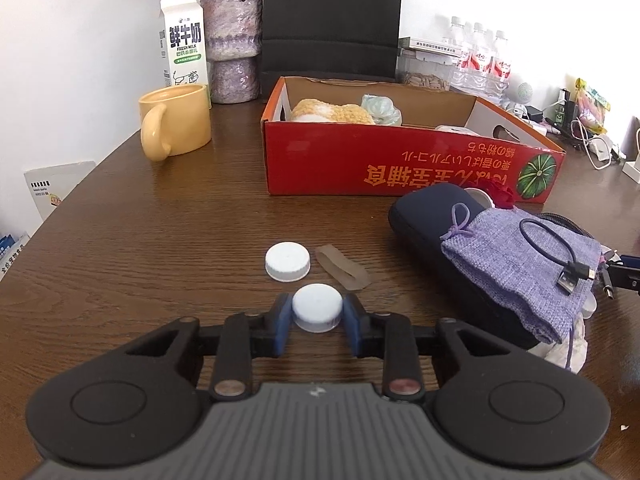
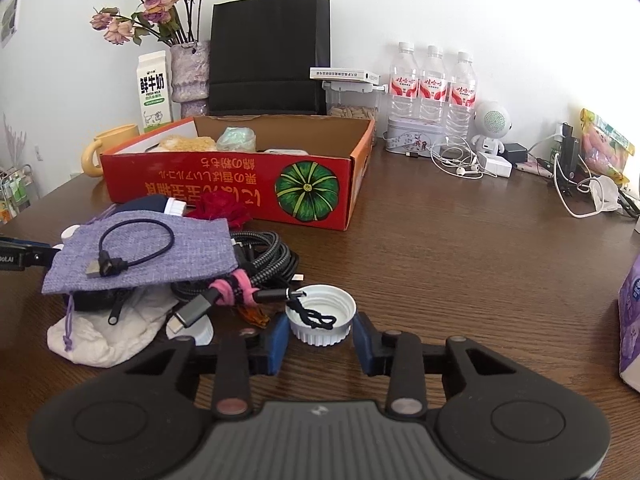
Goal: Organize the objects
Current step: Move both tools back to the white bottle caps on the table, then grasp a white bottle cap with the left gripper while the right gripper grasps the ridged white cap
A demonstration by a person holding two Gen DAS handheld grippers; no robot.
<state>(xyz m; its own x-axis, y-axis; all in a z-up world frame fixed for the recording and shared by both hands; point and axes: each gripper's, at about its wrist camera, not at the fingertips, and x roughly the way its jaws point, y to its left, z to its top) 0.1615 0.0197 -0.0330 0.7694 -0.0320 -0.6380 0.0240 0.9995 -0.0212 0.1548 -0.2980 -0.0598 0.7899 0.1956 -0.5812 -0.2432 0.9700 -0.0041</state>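
Observation:
My left gripper [image 1: 317,301] is shut on a white bottle cap [image 1: 317,314] that stands top up on the brown table [image 1: 160,240], a blue pad pressed against each side. A second white cap [image 1: 287,262] lies just beyond it, with a brownish strip [image 1: 342,268] to its right. My right gripper [image 2: 321,321] is shut on an upturned white cap [image 2: 320,332], which has a knotted black cord [image 2: 316,318] lying in it. The red cardboard box [image 1: 400,164] [image 2: 224,184] stands open farther back with soft items inside.
A pile lies beside the right gripper: purple pouch [image 2: 140,252] with a short USB cable, braided cables [image 2: 264,260], white cloth [image 2: 104,336]. The yellow mug [image 1: 176,120], milk carton [image 1: 184,52] and vase stand at the back left. Water bottles [image 2: 432,84] and chargers line the far wall.

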